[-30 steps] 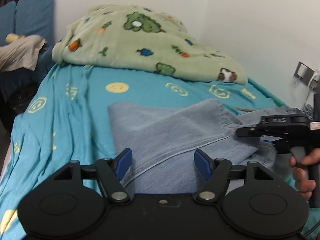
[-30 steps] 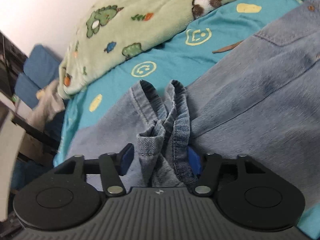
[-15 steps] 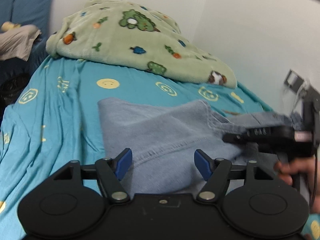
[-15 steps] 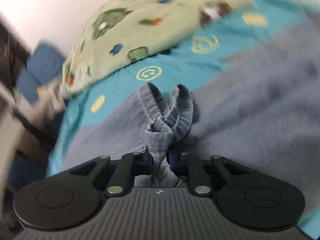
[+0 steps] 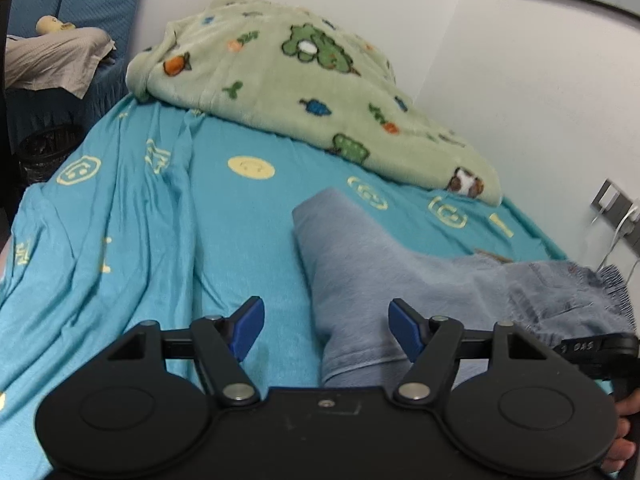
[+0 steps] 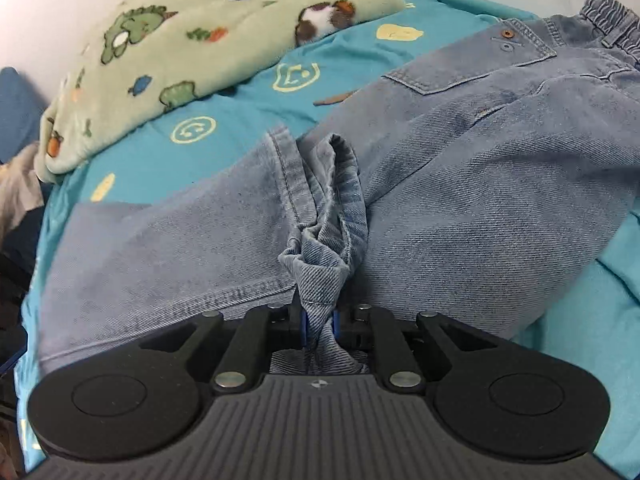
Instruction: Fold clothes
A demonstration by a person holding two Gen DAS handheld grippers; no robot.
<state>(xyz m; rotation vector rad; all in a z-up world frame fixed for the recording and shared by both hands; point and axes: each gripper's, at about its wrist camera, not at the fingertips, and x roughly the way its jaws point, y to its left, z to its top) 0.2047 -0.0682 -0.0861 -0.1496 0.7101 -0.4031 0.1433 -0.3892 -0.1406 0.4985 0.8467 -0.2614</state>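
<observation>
Light blue jeans [image 6: 460, 184] lie on the turquoise bed sheet [image 6: 240, 104], waistband at the far right, legs folded back toward the waist. My right gripper [image 6: 319, 322] is shut on the bunched leg hems [image 6: 320, 256] and holds them over the thigh part. In the left wrist view the folded jeans [image 5: 360, 264] lie ahead. My left gripper [image 5: 326, 324] is open, its blue pads either side of the fold's near edge, holding nothing. The right gripper's body [image 5: 596, 350] shows at the right edge there.
A green cartoon-print blanket [image 5: 288, 80] is heaped at the far end of the bed against the white wall [image 5: 520, 100]. A blue chair with beige cloth [image 5: 52, 56] and a dark bin [image 5: 44, 152] stand left of the bed. A wall socket [image 5: 612, 212] is at right.
My right gripper has shut on the jeans' leg hems and carried them toward the waistband, narrowing the fold. My left gripper stayed open while its view shifted left.
</observation>
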